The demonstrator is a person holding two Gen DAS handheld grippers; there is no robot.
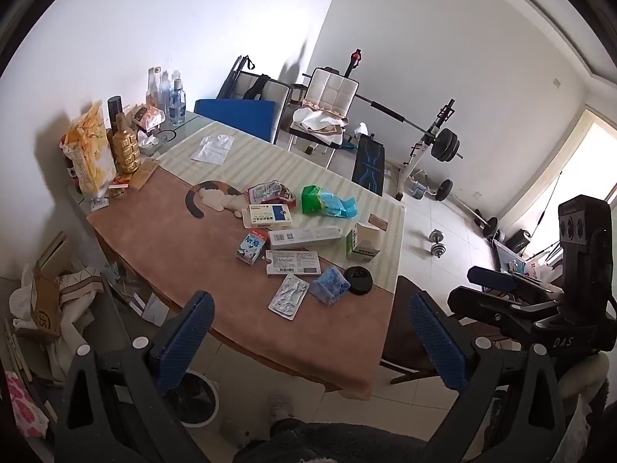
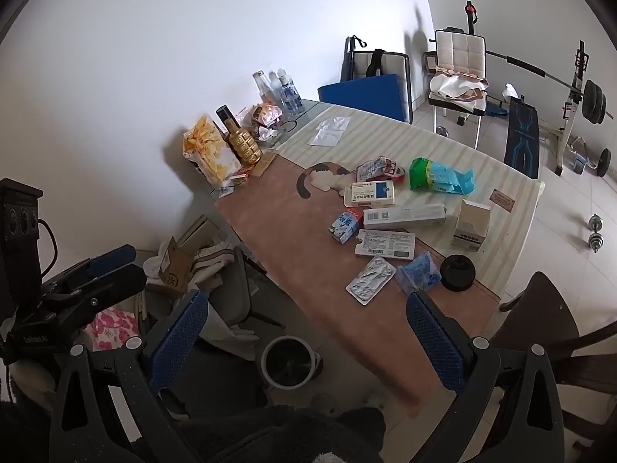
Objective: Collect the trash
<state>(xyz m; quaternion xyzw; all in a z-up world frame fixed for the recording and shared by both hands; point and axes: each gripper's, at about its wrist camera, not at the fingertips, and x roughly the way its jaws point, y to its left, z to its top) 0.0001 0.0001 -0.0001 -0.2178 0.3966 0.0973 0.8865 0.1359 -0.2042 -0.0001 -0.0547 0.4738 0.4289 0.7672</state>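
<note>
Trash lies spread over the table point(image 1: 185, 254) point(image 2: 285, 231): a silver blister pack point(image 1: 289, 295) point(image 2: 371, 279), a crumpled blue wrapper point(image 1: 329, 284) point(image 2: 418, 274), a black round lid point(image 1: 358, 279) point(image 2: 458, 272), flat white boxes point(image 1: 293, 263) point(image 2: 385, 245), a small blue carton point(image 1: 251, 247) point(image 2: 344, 225), a green-and-blue bag point(image 1: 327, 201) point(image 2: 439, 175). A round bin point(image 2: 287, 360) point(image 1: 194, 397) stands on the floor by the table's near edge. My left gripper point(image 1: 308, 341) hangs open above that edge with nothing between its fingers. My right gripper point(image 2: 308, 341) is open too, over bin and table corner, empty.
Bottles point(image 1: 166, 94), a gold bottle point(image 1: 125, 146) and a snack bag point(image 1: 90, 146) crowd the table's wall side. Cardboard and cloth point(image 1: 50, 301) clutter the floor on the left. A dark chair point(image 2: 547, 320) stands on the right; weights and a bench point(image 1: 435, 146) beyond.
</note>
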